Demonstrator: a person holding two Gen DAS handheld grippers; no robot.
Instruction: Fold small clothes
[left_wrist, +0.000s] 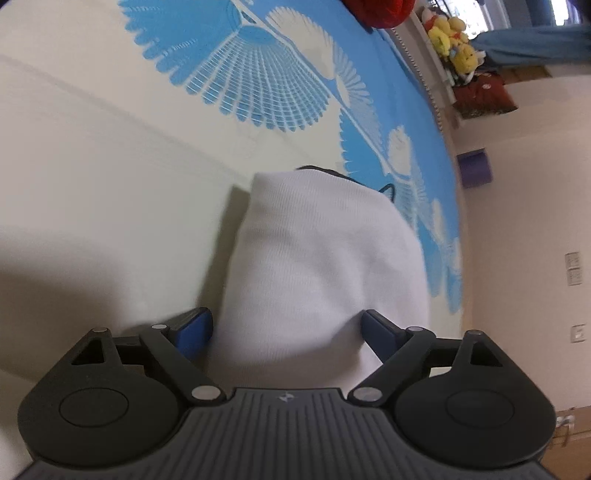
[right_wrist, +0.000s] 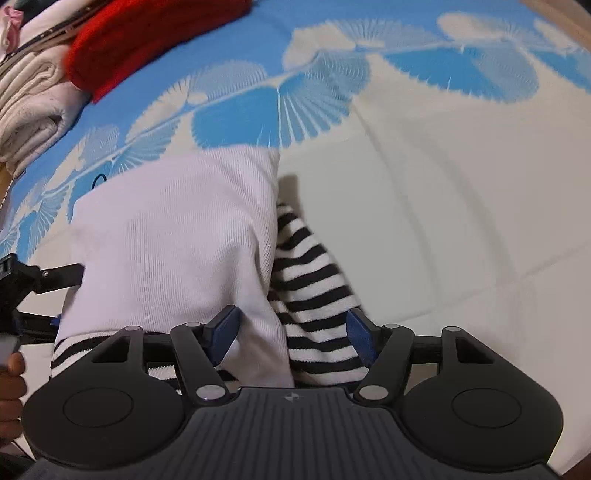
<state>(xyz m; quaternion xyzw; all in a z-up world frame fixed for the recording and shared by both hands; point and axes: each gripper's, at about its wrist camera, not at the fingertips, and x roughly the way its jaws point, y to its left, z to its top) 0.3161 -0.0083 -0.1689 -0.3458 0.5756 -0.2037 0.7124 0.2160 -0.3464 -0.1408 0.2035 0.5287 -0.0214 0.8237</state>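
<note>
L gripper (left_wrist: 286, 332): its 2 blue-padded fingers (left_wrist: 195, 332) stand wide apart w/ the near end of the white ribbed garment (left_wrist: 321, 258) lying between them; the cloth bulges up in the gap, the R pad sits right at the fabric edge but no clear squeeze, so it reads as open, not gripping. The garment is folded into a compact block on the bed sheet (left_wrist: 92, 166), a thin dark trim showing at its far edge.

R gripper (right_wrist: 291, 332): fingers (right_wrist: 225, 328) also spread open, pointing steeply down over the garment's edge. Between them lie the white fold's corner and a black-and-white striped part (right_wrist: 314, 295) sticking out from under the white layer; pads not pressing on either. More stripes peek out at the near L of the white block. The other gripper's black frame shows at the far L edge of this view, w/ part of a hand (right_wrist: 11, 387) below it.

Further out: sheet is cream w/ a blue fan-leaf print. A red knit item (right_wrist: 147, 33) and a stack of folded cream cloths (right_wrist: 33, 110) sit at the top L of the R view. In the L view, yellow plush toys (left_wrist: 454, 44) on a ledge beyond the bed, plus a purple box (left_wrist: 474, 166) by the wall
</note>
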